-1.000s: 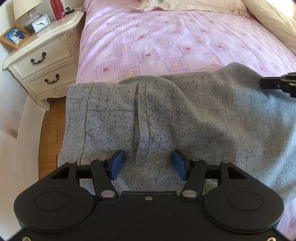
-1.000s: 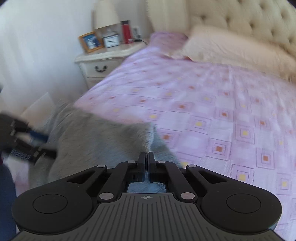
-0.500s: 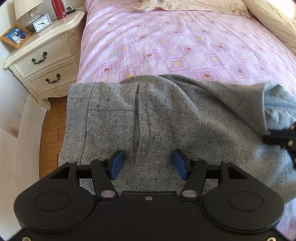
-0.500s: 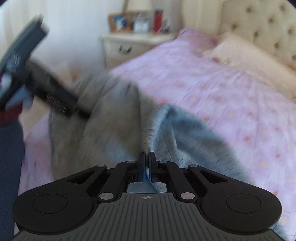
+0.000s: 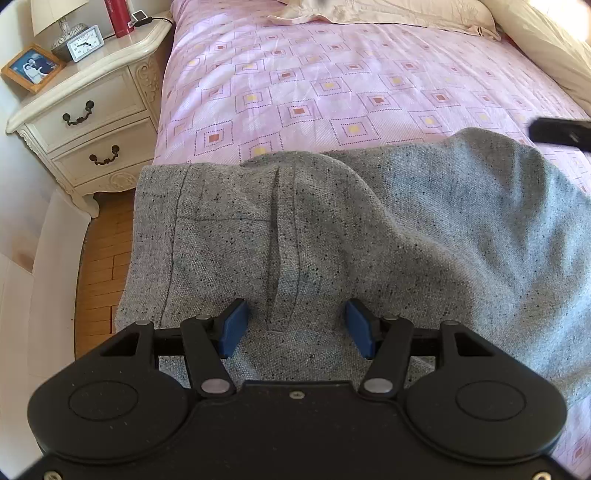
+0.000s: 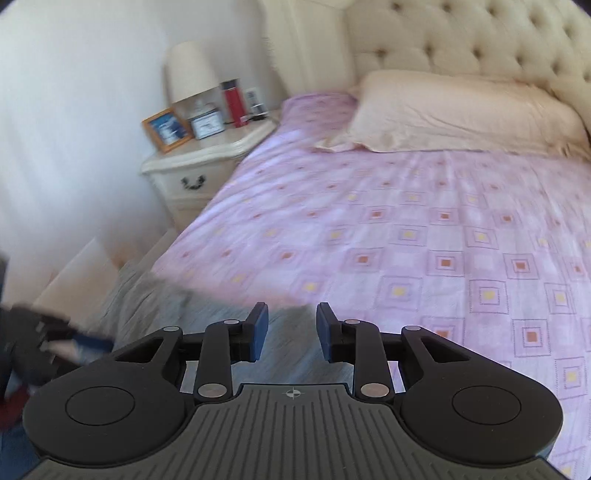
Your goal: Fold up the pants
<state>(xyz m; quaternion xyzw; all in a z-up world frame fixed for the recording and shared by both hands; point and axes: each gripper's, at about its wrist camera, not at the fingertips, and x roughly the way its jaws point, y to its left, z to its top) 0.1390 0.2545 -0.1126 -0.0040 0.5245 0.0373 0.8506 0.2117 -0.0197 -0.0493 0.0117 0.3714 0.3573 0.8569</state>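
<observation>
Grey speckled pants [image 5: 369, 229] lie folded over on the pink patterned bed [image 5: 332, 74], waistband toward the bed's left edge. My left gripper [image 5: 293, 326] is open, its blue pads either side of the fly seam low on the pants. My right gripper [image 6: 290, 330] is open and empty above the pants [image 6: 155, 310], which show blurred at lower left. Its dark tip also shows at the right edge of the left wrist view [image 5: 561, 131].
A cream nightstand [image 5: 85, 110] stands left of the bed with a photo frame [image 5: 31, 68], clock [image 5: 85, 46], lamp and red bottle [image 5: 118, 16]. Wooden floor [image 5: 103, 266] runs beside the bed. A pillow [image 6: 461, 110] and tufted headboard [image 6: 480, 40] are at the far end.
My right gripper carried the pant leg over the pants, then opened and let it go, and has lifted away. My left gripper has stayed in place, open.
</observation>
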